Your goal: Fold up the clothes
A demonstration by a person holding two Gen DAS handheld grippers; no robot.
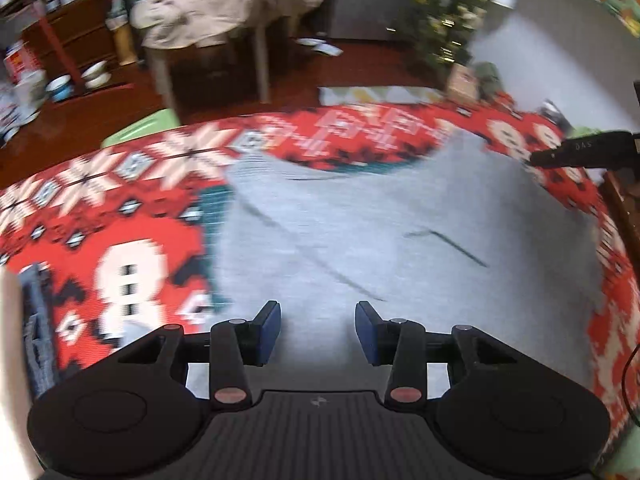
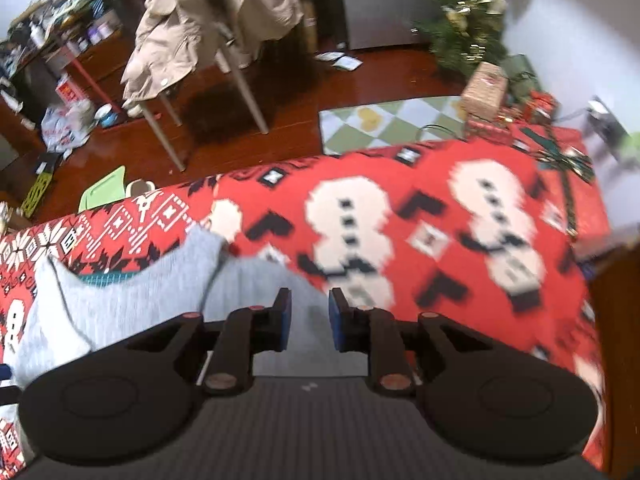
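The grey garment lies spread on the red snowman blanket (creased, no tidy fold showing), both the left gripper and right gripper gaping empty above it, so folding seems unfinished.

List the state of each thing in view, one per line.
Left tongs: open, empty, above the garment.
Right tongs: open, empty, above the garment's edge.
Grey garment: spread flat on the blanket, unfolded.
Red snowman blanket: spread out under the garment.
Beige coat: draped over a chair.
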